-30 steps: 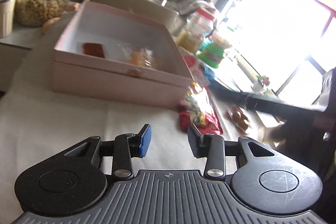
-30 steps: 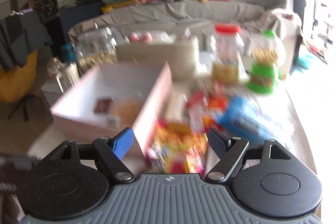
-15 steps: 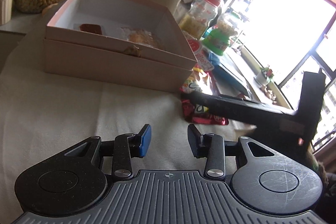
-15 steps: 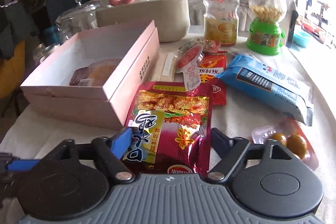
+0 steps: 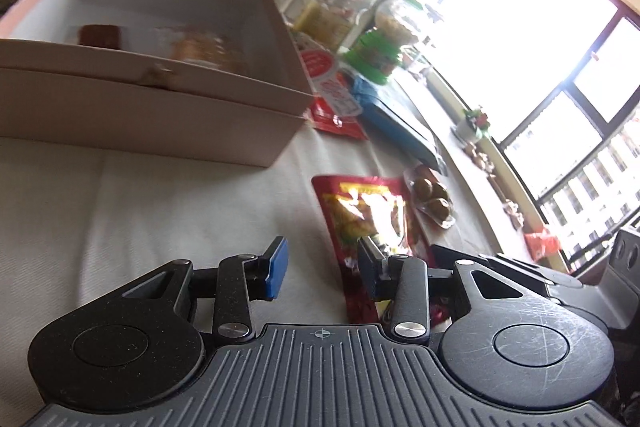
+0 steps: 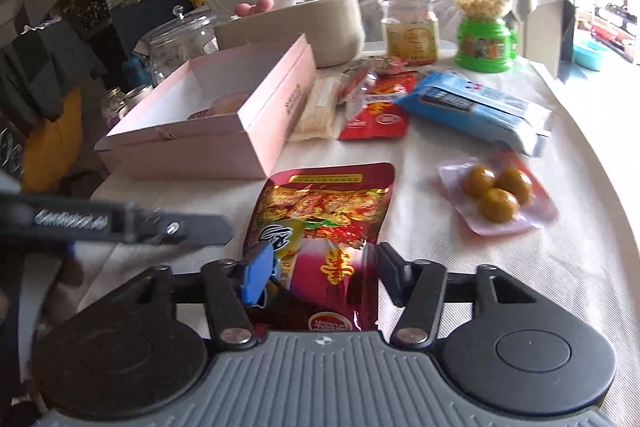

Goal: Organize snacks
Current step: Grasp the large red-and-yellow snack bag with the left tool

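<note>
Only a couple of wrapped snacks sit in the pink box (image 6: 224, 131), while the right gripper (image 6: 320, 277) straddles the red foil pouch (image 6: 320, 223) on the tablecloth, jaws apart, the left gripper (image 5: 320, 263) gapes empty nearby, and several packets wait outside.

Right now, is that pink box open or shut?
Open: the pink box has no lid on, and snacks show inside.
</note>
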Action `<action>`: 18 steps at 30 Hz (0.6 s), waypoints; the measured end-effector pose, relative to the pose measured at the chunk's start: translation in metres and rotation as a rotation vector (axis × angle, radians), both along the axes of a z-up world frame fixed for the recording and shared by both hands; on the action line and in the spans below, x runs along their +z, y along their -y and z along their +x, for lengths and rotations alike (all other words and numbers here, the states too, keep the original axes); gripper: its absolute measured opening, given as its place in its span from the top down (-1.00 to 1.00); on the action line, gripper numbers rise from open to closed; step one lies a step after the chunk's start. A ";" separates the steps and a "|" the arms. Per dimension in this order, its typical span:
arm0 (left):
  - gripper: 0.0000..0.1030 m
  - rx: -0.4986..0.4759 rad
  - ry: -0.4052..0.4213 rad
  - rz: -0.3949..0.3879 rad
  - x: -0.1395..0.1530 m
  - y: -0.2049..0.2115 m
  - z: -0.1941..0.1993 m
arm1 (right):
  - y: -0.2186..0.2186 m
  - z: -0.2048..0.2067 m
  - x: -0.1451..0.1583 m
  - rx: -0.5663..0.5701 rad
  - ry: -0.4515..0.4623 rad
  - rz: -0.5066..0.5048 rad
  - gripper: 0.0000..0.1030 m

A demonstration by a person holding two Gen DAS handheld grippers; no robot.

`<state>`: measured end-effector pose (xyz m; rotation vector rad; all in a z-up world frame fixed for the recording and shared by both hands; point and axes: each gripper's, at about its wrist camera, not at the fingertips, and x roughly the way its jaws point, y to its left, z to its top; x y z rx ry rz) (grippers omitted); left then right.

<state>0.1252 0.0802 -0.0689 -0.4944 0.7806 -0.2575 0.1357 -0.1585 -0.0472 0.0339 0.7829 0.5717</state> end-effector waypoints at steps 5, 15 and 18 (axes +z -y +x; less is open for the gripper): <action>0.17 -0.054 0.016 0.004 -0.003 0.016 0.004 | 0.029 -0.011 0.004 -0.106 0.043 0.053 -0.28; 0.17 -0.038 0.012 0.008 -0.006 0.027 0.006 | 0.033 -0.014 -0.012 -0.154 0.053 -0.030 0.05; 0.16 -0.063 -0.001 -0.002 -0.003 0.032 0.007 | 0.034 -0.015 -0.013 -0.156 0.054 -0.027 0.05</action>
